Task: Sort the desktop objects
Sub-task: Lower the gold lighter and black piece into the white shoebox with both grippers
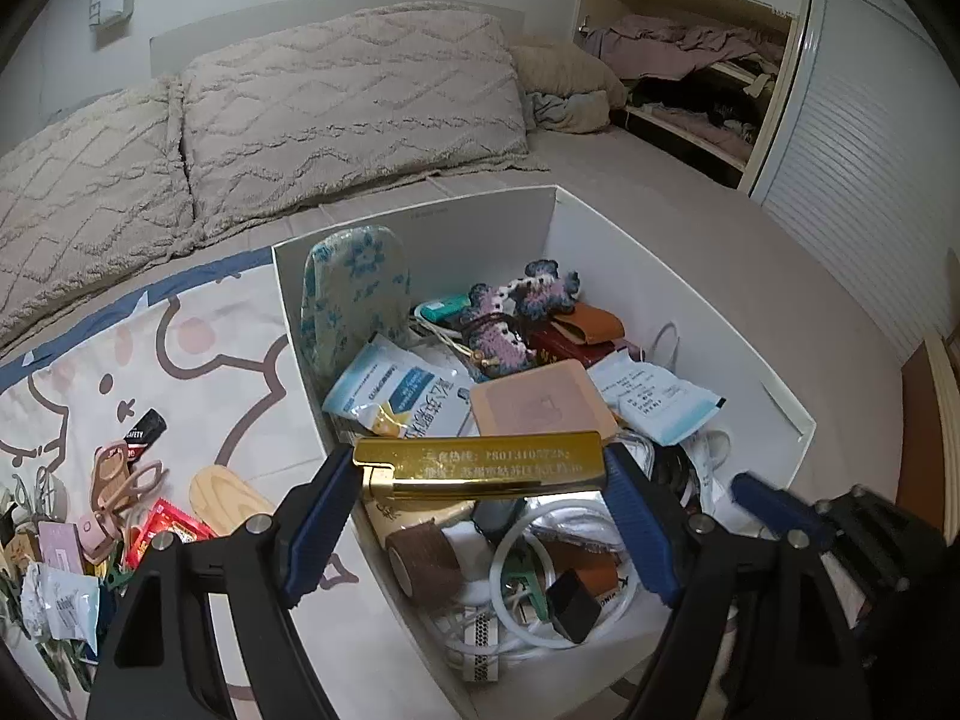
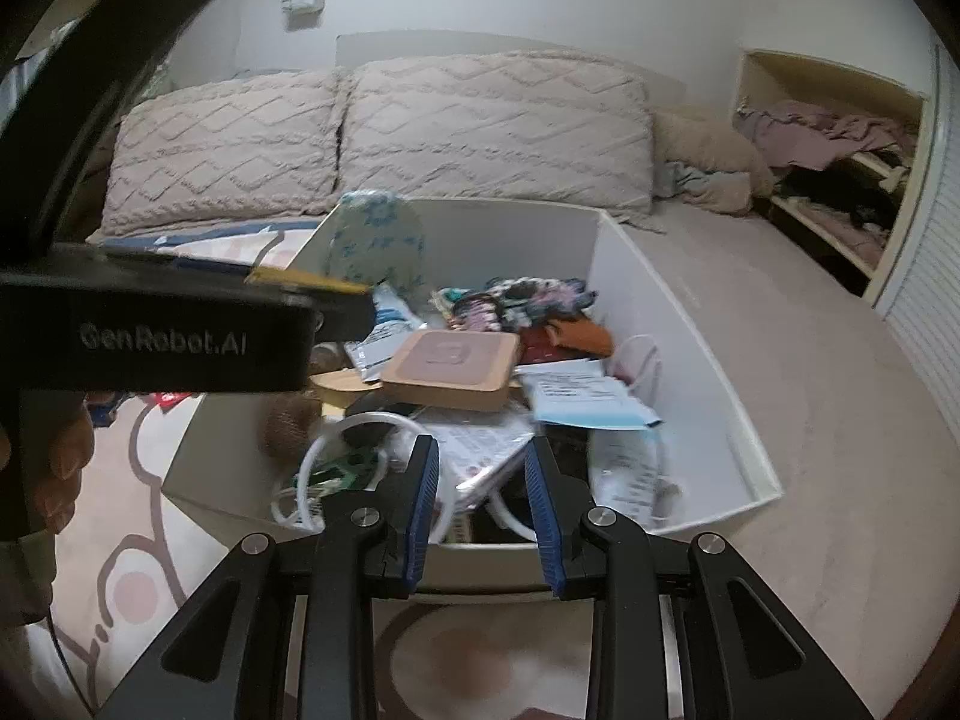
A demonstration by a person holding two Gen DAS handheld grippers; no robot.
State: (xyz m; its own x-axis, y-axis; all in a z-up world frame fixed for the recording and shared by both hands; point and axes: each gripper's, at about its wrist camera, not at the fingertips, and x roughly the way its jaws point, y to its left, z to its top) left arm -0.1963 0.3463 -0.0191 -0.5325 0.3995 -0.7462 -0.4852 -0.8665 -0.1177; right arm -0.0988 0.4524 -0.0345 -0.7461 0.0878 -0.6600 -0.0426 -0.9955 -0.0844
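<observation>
The left tool point(image 1: 480, 501) pinches the gold bar point(image 1: 480, 463) only by its ends over the white box point(image 1: 780, 396), so it may slip and fall in crooked, while the right tool point(image 2: 480, 504) waits half apart, holding nothing.

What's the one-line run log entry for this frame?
left gripper: shut on gold bar | over white box | right gripper: open, empty, at box's near edge | phase: placing

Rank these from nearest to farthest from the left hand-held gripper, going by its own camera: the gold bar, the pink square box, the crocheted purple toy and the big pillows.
1. Gold bar: clamped between the fingers of the left hand-held gripper.
2. Pink square box: just behind it, in the white box.
3. Crocheted purple toy: deeper in, toward the back wall.
4. Pillows: beyond the box, on the bed.
</observation>
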